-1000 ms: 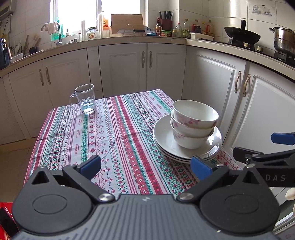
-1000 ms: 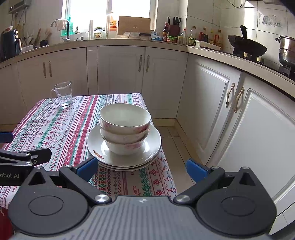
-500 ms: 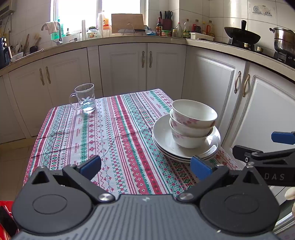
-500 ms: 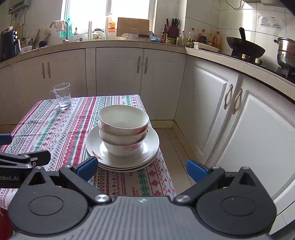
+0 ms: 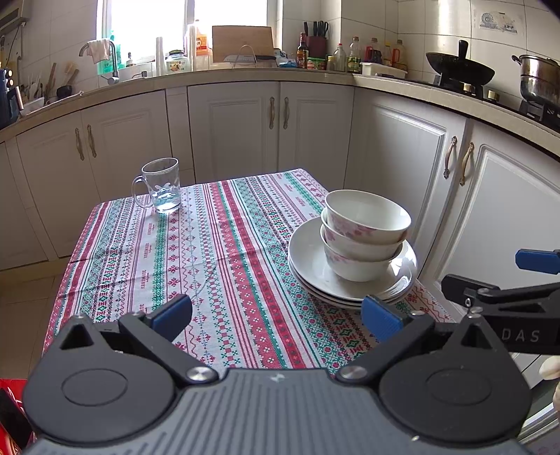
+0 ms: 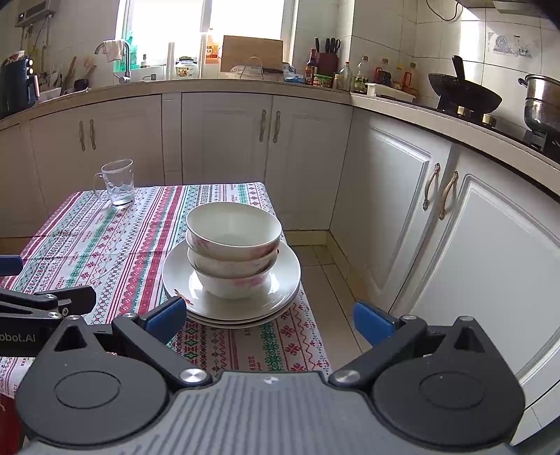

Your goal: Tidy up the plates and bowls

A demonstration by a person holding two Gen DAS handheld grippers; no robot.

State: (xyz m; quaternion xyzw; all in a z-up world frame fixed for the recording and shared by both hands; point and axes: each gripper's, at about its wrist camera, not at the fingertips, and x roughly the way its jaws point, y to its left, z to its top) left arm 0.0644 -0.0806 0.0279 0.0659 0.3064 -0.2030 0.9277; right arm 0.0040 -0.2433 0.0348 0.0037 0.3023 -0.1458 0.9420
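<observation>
Table: striped red-green patterned tablecloth [image 5: 224,252]; white stacked plates [image 6: 283,280] near its edge.
Left gripper [image 5: 276,315]: spread, empty.
Right gripper [image 6: 269,315]: spread, empty.
Risk: three nested floral white bowls [image 6: 232,248] topple if nudged.

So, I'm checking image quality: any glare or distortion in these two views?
Left wrist view: window blown out, sheen on the plates, cabinets bowed by fisheye. Right wrist view: window equally overexposed, counter edge curved; bowls sharp.

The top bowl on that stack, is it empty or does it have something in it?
Empty. The right wrist view looks down into the top bowl and shows only bare white glaze inside, and it sits upright, nested in the bowls beneath.
</observation>
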